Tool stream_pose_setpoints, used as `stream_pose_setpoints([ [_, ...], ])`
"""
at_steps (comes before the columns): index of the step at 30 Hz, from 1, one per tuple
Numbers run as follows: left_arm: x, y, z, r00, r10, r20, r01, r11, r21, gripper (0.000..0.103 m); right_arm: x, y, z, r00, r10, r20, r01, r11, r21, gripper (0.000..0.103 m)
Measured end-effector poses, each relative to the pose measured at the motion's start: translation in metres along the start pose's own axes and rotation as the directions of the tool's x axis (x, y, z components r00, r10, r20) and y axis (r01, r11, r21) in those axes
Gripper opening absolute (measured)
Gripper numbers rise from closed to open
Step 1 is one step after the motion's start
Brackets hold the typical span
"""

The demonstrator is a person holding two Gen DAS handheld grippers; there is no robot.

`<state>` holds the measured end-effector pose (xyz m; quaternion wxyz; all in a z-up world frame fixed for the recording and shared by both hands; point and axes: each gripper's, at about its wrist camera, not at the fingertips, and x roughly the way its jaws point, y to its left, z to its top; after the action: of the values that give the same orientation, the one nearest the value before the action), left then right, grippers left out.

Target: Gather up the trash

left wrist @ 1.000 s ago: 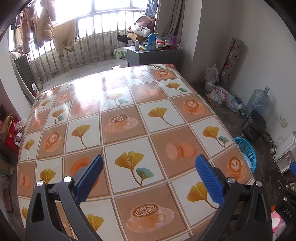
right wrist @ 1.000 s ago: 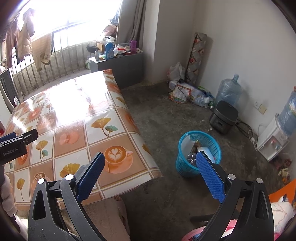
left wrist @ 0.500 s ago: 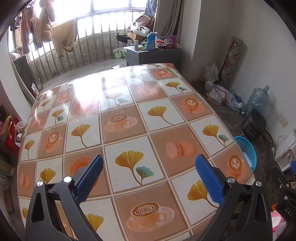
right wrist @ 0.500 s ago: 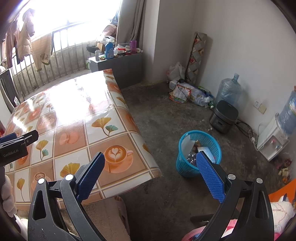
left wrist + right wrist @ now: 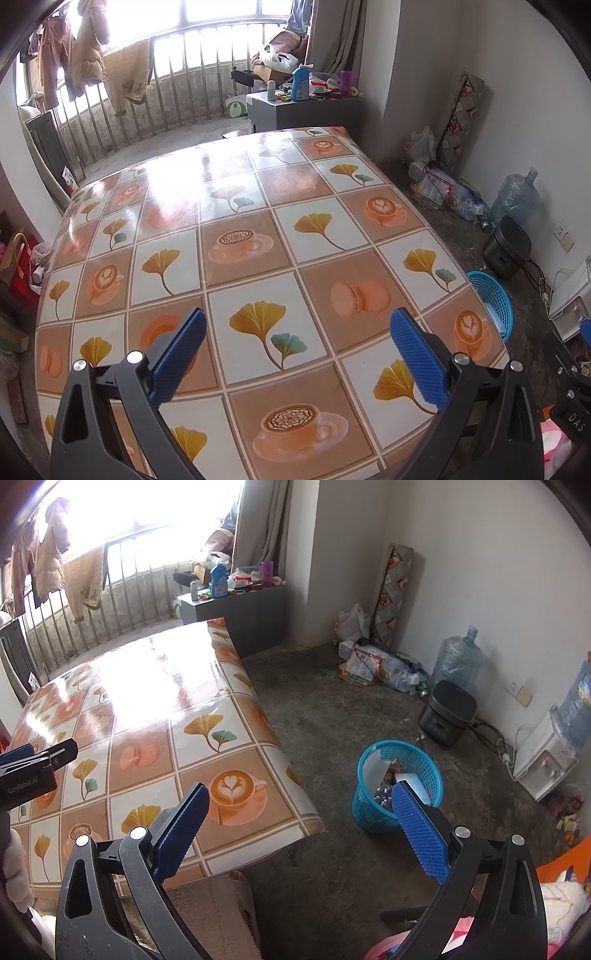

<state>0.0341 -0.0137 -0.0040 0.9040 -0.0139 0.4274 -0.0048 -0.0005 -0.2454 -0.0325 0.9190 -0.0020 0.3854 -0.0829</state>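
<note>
basket (image 5: 493,306) half behind table (image 5: 258,177)

Right gripper (image 5: 297,805) hangs wide apart, empty, over the table (image 5: 155,716) corner and bare floor. Blue basket (image 5: 399,775) sits on the floor beside the table, holding what looks like wrappers and paper.

The table (image 5: 258,236) wears a glossy cloth of tan and cream squares printed with yellow ginkgo leaves, orange latte cups and peach macarons. The waste basket (image 5: 399,775) is bright blue mesh. Each hand-held gripper is black with ribbed blue pads (image 5: 417,354). The floor (image 5: 332,716) is mottled dark grey.
</note>
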Motion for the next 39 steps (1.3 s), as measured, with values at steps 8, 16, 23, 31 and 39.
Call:
stream_pose_setpoints([
  [8, 0.0004, -0.0005, 0.0002, 1.000, 0.000, 0.001, 0.000, 1.000, 0.004, 0.097, -0.0003, -0.0006, 0.0005, 1.000, 0.001, 0.000, -0.001, 1.000, 0.000, 0.095],
  [16, 0.0002, -0.0007, 0.0000, 1.000, 0.001, 0.001, -0.001, 1.000, 0.004, 0.098, -0.0009, 0.0002, 0.0011, 1.000, 0.002, 0.001, -0.002, 1.000, 0.000, 0.095],
  [23, 0.0008, -0.0008, 0.0013, 1.000, 0.000, -0.001, 0.000, 1.000, 0.006, 0.098, -0.0011, 0.0009, 0.0006, 1.000, 0.001, 0.001, -0.001, 1.000, 0.001, 0.095],
  [31, 0.0011, -0.0010, 0.0017, 1.000, -0.001, -0.003, 0.001, 1.000, 0.006, 0.097, -0.0013, 0.0014, 0.0002, 1.000, 0.001, 0.001, -0.001, 1.000, 0.002, 0.095],
  [39, 0.0019, -0.0007, 0.0020, 1.000, -0.001, -0.004, 0.001, 1.000, 0.007, 0.098, -0.0019, 0.0025, 0.0011, 1.000, 0.002, 0.002, -0.002, 1.000, 0.002, 0.095],
])
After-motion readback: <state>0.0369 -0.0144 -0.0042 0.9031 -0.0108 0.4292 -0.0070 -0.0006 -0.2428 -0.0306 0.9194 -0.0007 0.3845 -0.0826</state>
